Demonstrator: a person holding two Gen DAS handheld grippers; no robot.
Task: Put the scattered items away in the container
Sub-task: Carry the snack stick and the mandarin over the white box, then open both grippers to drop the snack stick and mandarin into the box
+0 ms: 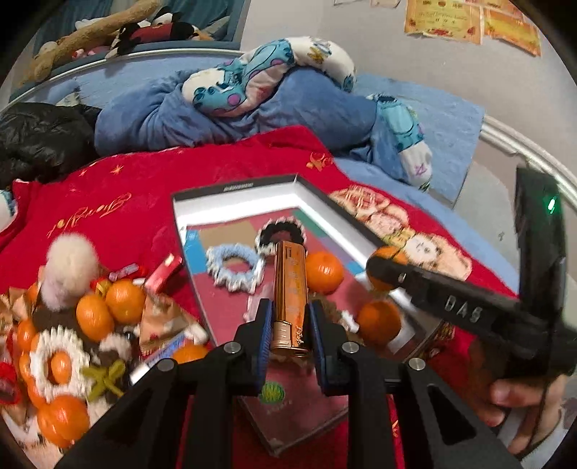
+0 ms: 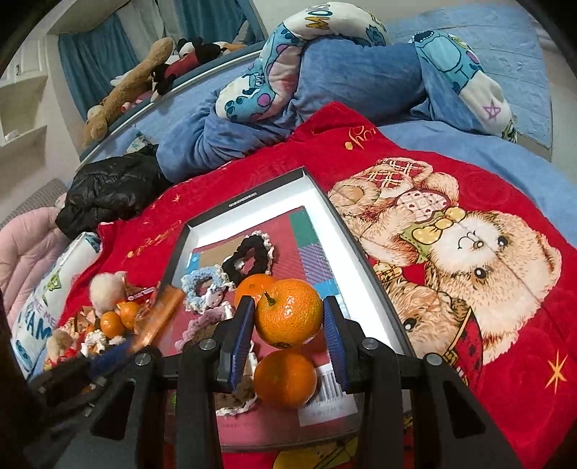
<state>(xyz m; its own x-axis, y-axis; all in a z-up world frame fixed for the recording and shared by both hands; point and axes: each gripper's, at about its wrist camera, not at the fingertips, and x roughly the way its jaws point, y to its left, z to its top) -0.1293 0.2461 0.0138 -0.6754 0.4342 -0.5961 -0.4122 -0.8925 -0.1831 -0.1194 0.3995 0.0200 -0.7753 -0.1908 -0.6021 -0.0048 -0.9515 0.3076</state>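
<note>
Both views are bright and evenly lit, with strong fisheye bending and dark corners. Left of the tongs, the scattered items (image 1: 72, 324) are motion-blurred.

a red blanket (image 2: 487, 202) printed with a teddy bear covers the bed, and behind it a blue duvet (image 2: 353, 83) lies bunched up with a cartoon-print pillow (image 2: 274, 72) draped across it. a crumpled black jacket (image 2: 108, 191) sits at the blanket's far left edge, with a pink quilted cover (image 2: 25, 252) beside it. plush toys (image 1: 119, 32) line the ledge past the bed, and yellow certificates (image 1: 468, 18) hang on the grey wall.
</note>
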